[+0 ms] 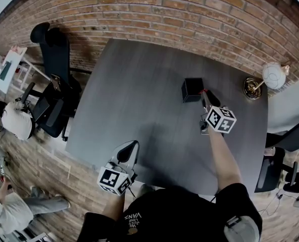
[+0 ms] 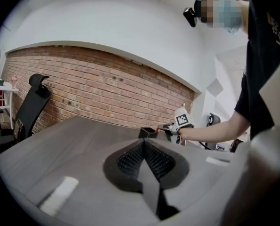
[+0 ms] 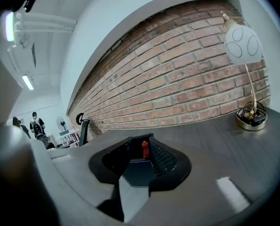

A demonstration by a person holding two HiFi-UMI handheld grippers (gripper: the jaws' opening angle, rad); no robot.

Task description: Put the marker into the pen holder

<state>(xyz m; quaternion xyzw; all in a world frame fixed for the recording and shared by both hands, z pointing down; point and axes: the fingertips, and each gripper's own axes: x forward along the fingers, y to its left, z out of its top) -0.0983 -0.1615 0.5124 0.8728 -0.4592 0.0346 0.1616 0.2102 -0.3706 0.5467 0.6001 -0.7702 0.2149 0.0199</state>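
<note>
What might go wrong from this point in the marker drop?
1. The red-tipped marker in the right gripper looks level with the right rim of the small black square pen holder, not over its opening. Released now, it may land on the grey table.
2. The left gripper is far off, so a nudge could shift the unsteadied holder.

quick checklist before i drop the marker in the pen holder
1. Marker held between the right gripper's fingers: ok.
2. Pen holder upright, opening facing up: ok.
3. Marker tip over the opening: not ok, it sits at the holder's right edge.
4. Room inside the holder: cannot tell, the interior is dark.
5. Left gripper shut, empty, away from the holder: ok.
</note>
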